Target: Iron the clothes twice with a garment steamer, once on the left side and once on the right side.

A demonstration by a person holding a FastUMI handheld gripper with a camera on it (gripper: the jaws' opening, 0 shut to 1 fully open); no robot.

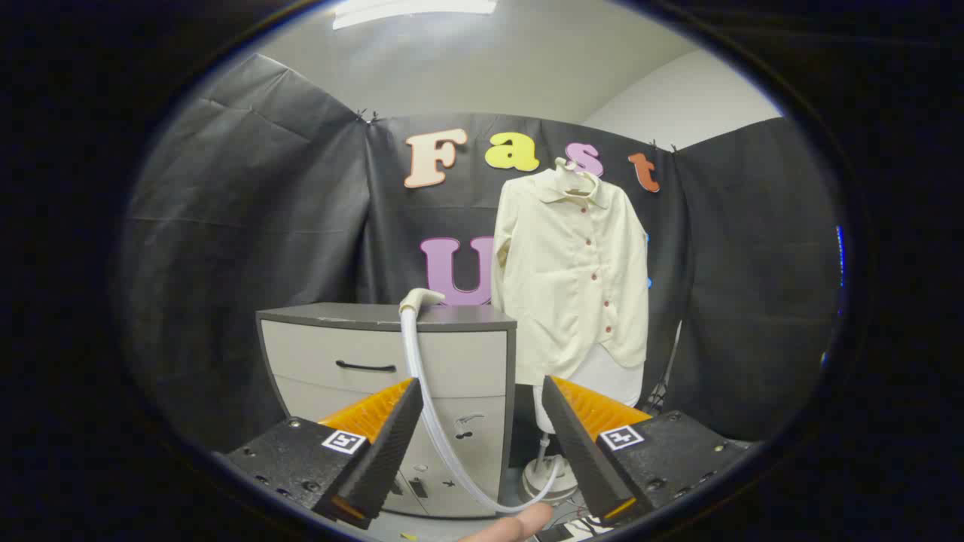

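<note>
Fingers (476, 444) spread apart, gripping nothing; a person's fingertip (520, 522) shows just below them. Steamer head (420, 299) lies on the cabinet (392, 354) ahead and slightly left, its hose (437, 429) drooping down between the fingers. Shirt (572, 275) hangs upright beyond, right of the cabinet. Likely next: reach forward-left for the head.

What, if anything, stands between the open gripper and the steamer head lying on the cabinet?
Nothing visible. The gripper is open, holding nothing; the steamer head lies on the cabinet top beyond the fingers, its hose hanging down between them. The shirt hangs aside.
</note>
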